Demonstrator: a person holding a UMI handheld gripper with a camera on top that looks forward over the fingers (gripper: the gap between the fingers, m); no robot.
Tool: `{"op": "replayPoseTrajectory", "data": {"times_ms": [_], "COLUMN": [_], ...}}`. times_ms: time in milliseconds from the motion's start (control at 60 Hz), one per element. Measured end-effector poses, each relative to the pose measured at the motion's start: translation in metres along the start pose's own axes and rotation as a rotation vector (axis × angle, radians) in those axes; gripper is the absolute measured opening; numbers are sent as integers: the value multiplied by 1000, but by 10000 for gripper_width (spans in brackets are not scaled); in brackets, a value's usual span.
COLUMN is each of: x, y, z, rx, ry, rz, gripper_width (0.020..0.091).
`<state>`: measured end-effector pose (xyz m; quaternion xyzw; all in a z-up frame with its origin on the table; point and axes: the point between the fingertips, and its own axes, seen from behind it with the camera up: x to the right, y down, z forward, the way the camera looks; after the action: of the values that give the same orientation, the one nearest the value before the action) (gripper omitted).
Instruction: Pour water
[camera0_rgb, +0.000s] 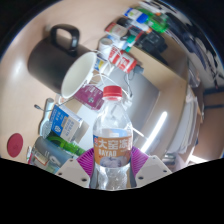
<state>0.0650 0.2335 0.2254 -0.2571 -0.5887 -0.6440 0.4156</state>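
Observation:
A clear plastic water bottle (112, 135) with a red cap and an orange-and-white label stands upright between my fingers. My gripper (112, 165) is shut on the bottle, with the purple pads (88, 160) pressing on both its sides just below the label. Just beyond the bottle's cap, a black mug (62, 62) with a white inside and a black handle appears tipped, its mouth turned toward the bottle. The bottle's bottom is hidden behind my fingers.
Small packets and boxes (62, 125) lie left of the bottle. Farther back, more bottles and colourful packages (135, 35) crowd the table. The tabletop (170, 80) is pale beige, with a white sheet (145, 95) under the mug.

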Motion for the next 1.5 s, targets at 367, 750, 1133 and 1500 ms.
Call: {"op": "replayPoseTrajectory", "data": {"times_ms": [367, 750, 1133, 1500], "x": [-12, -4, -127, -179], "y": [-31, 10, 77, 64], "z": [3, 9, -30, -29], "rx": [101, -1, -247, -193], "ry": [13, -33, -312, -261], "rz": [-358, 203, 1878, 2122], "gripper_width": [460, 459, 461, 493]}}
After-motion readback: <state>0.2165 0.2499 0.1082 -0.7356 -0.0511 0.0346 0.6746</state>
